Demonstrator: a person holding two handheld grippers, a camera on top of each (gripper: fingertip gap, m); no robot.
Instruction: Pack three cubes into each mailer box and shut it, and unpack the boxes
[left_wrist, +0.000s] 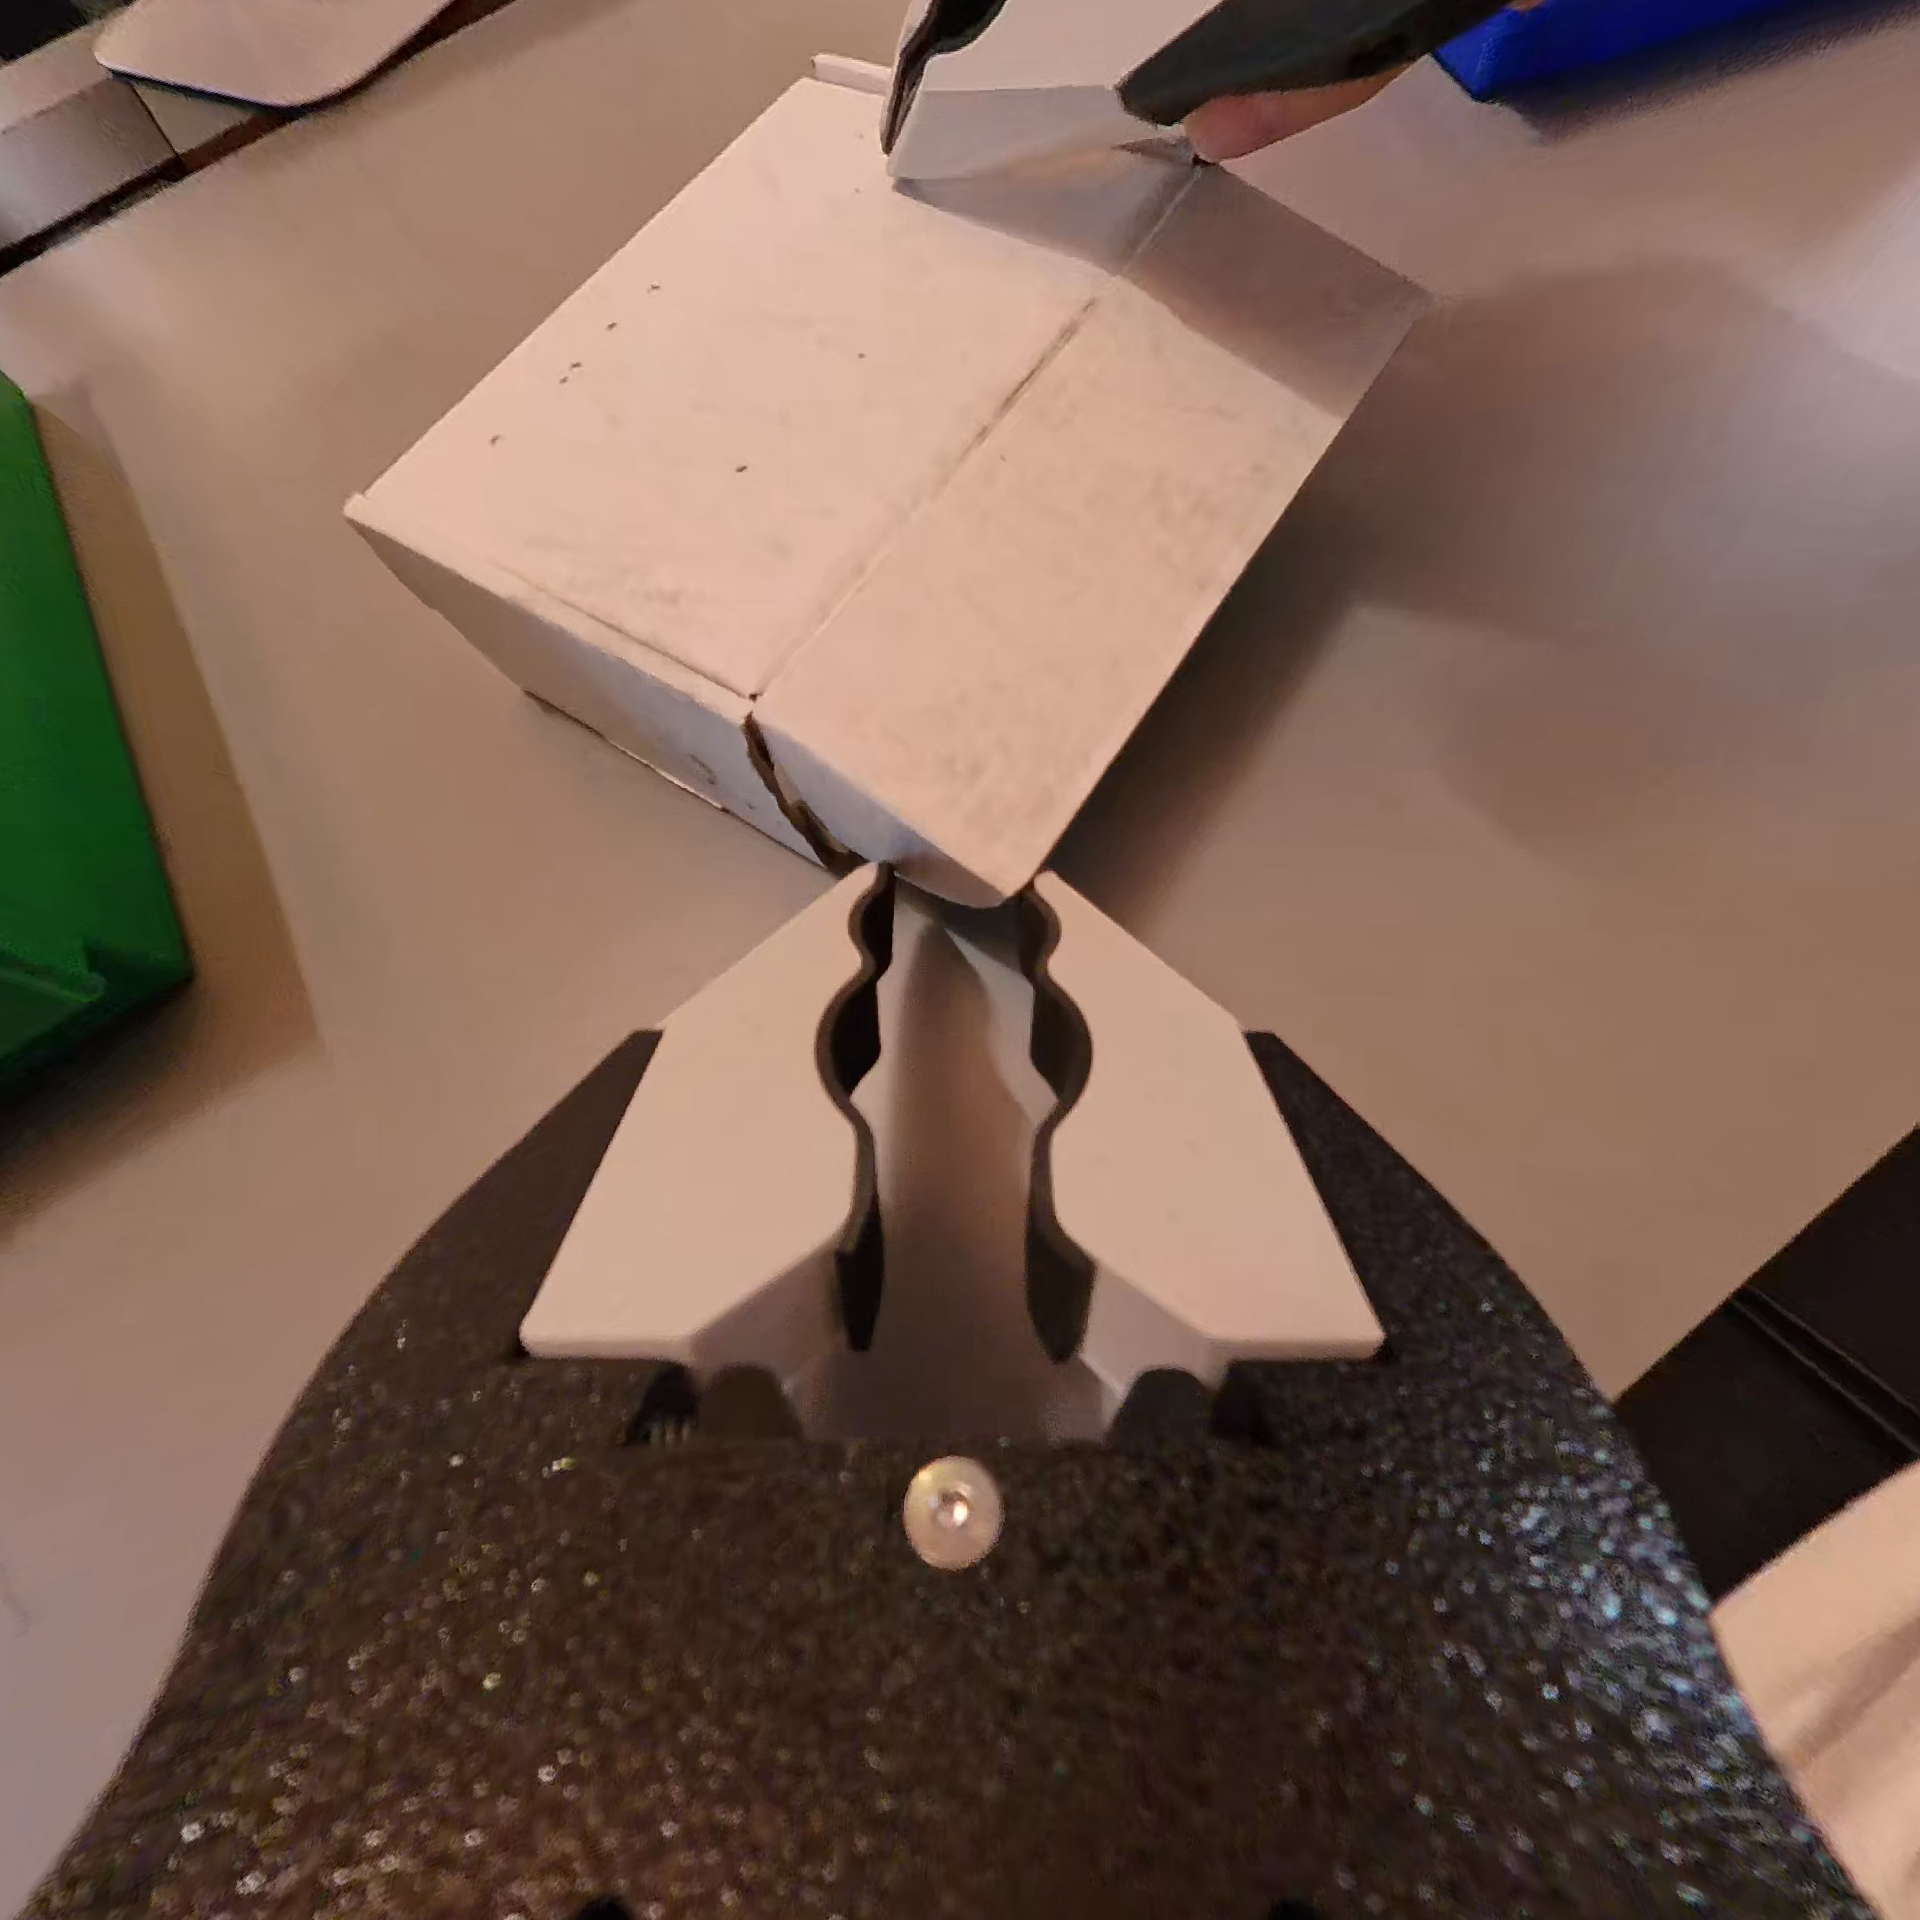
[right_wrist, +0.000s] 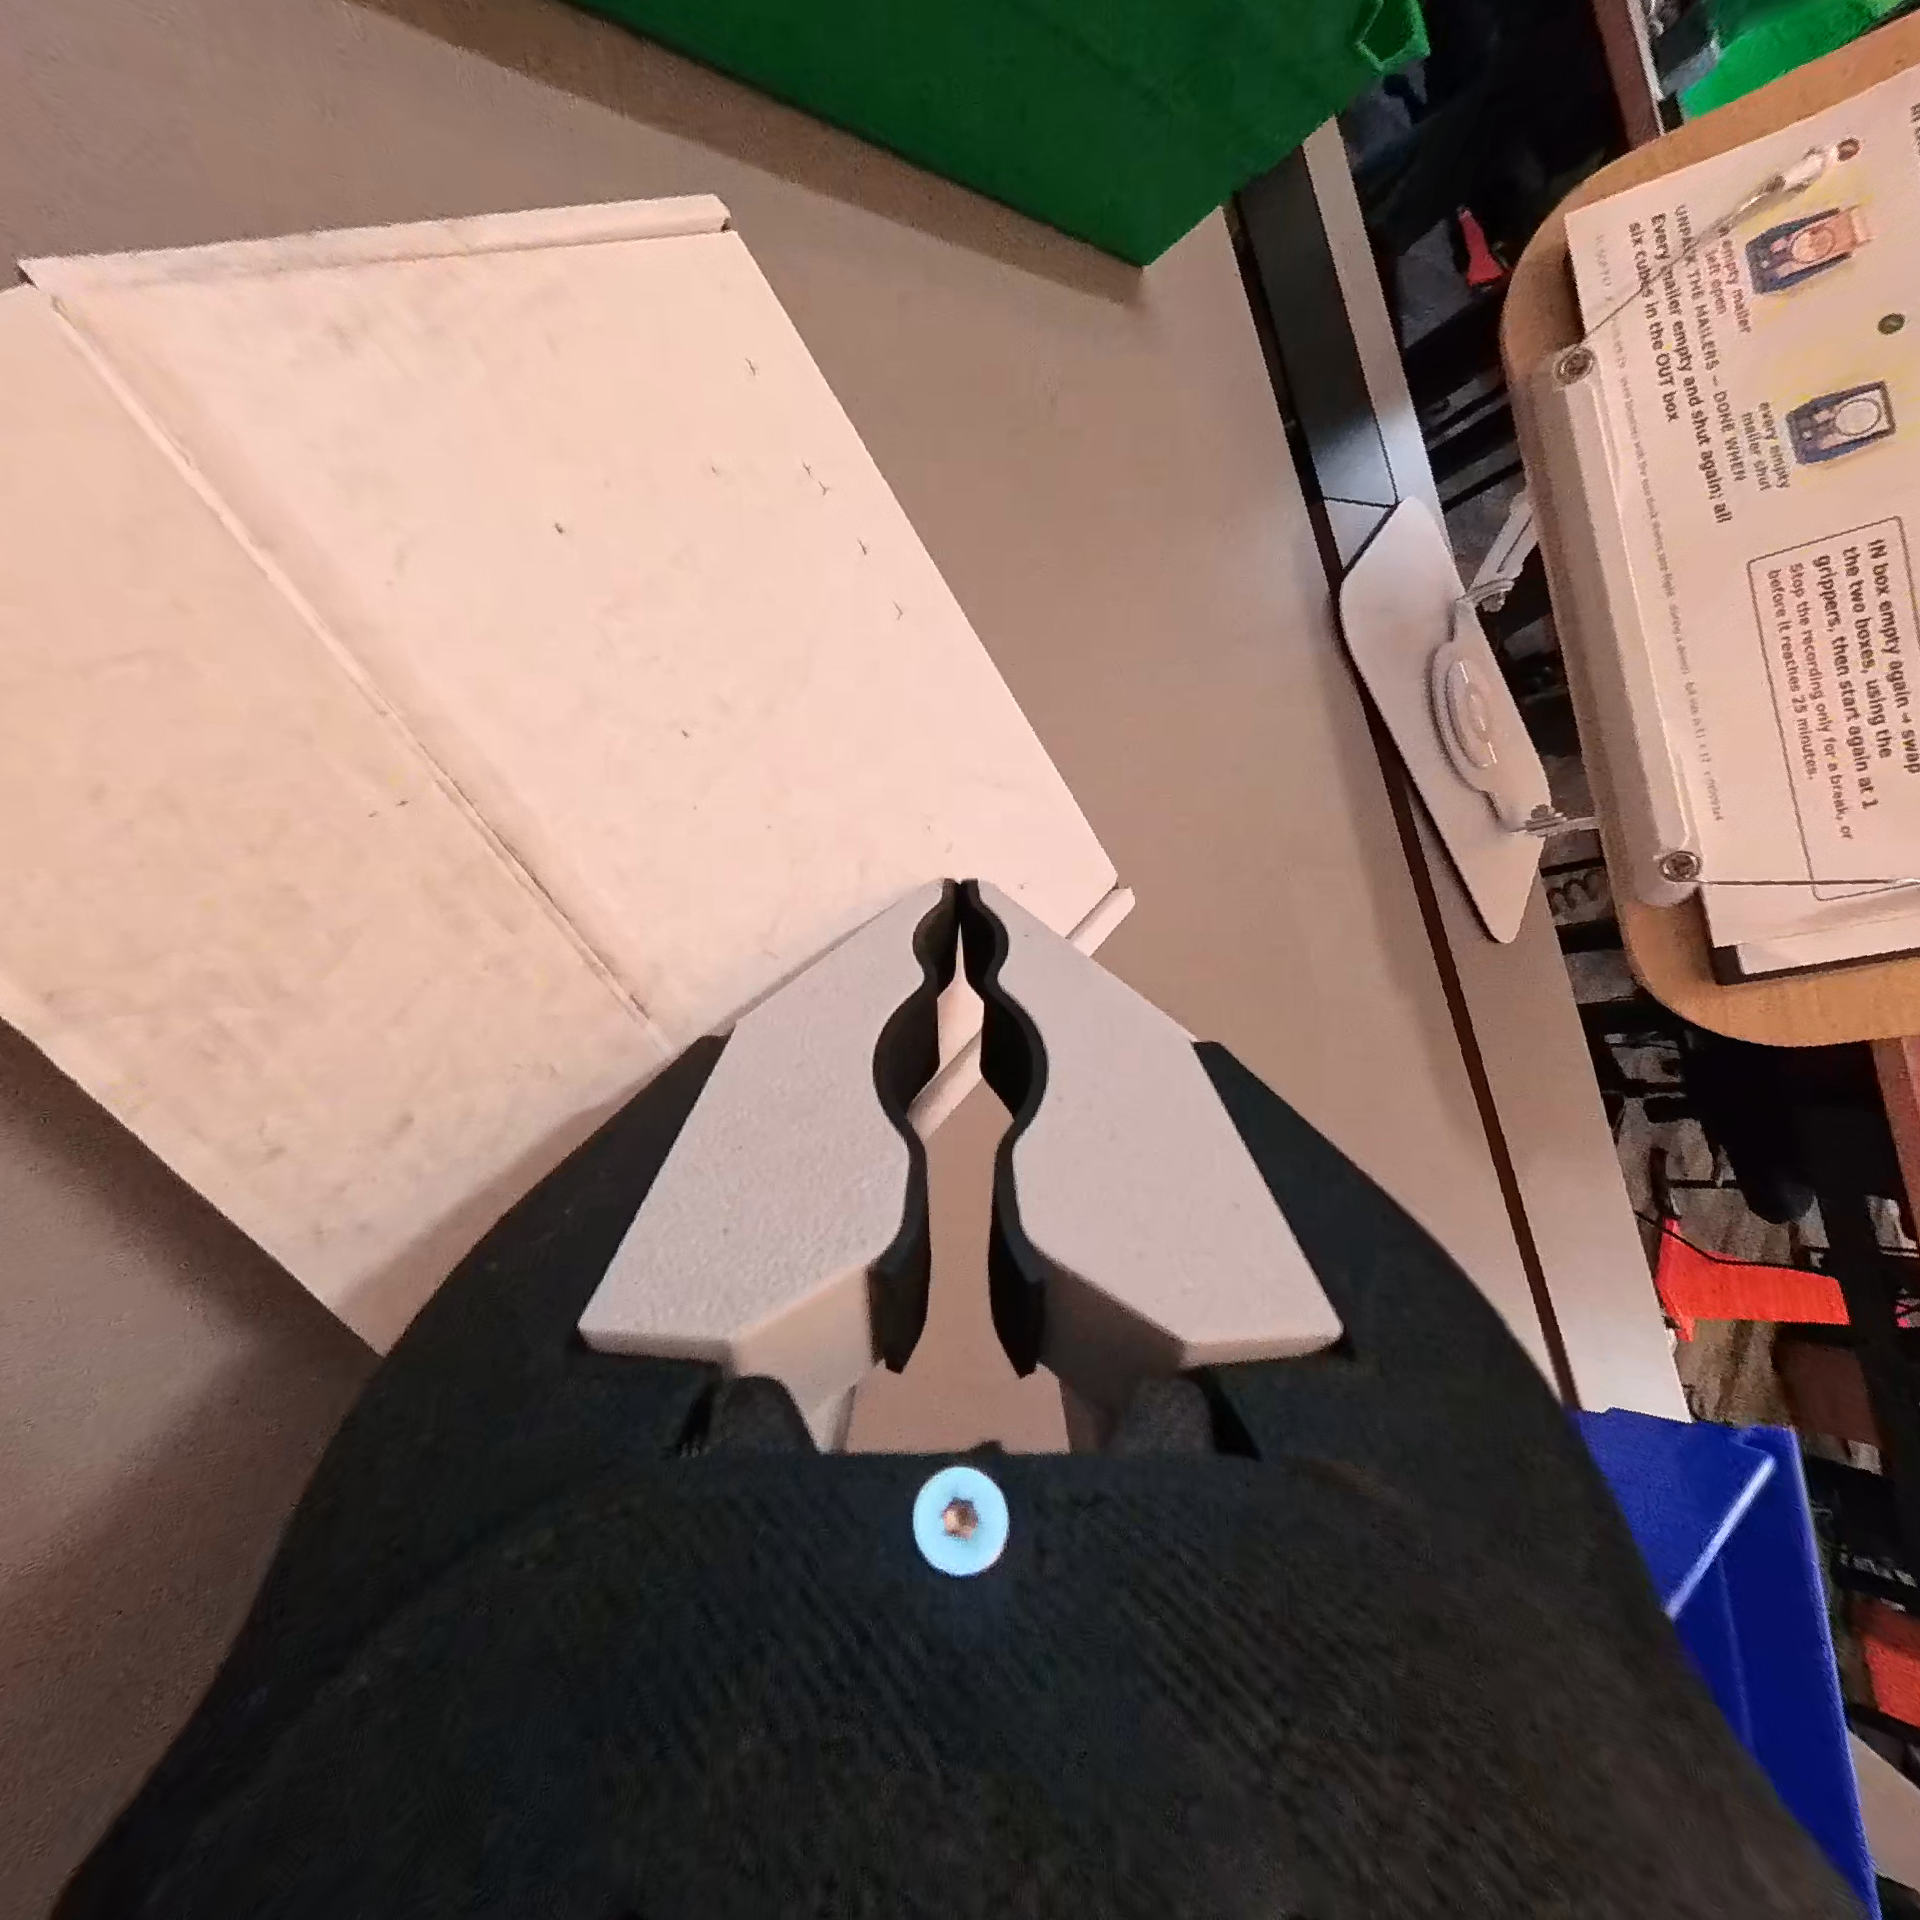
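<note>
A white mailer box (left_wrist: 727, 447) lies on the beige table with its lid down and its front flap (left_wrist: 1091, 540) sticking out to the right. My left gripper (left_wrist: 961, 894) is at the box's near corner. Its jaws are narrowly apart, closed on the flap's folded near side tab (left_wrist: 862, 800). My right gripper (right_wrist: 958, 888) is shut at the far corner of the lid (right_wrist: 623, 571), with a thin white tab edge (right_wrist: 951, 1070) between its pads. The right gripper also shows in the left wrist view (left_wrist: 899, 156), on the far side tab (left_wrist: 1049, 218). No cubes are in view.
A green bin (left_wrist: 62, 727) stands left of the box, also in the right wrist view (right_wrist: 987, 104). A blue bin (right_wrist: 1714, 1662) sits at the far side. Another white mailer (left_wrist: 239, 52) lies beyond. The table edge (right_wrist: 1382, 727) runs beside a wooden board with a printed sheet (right_wrist: 1714, 520).
</note>
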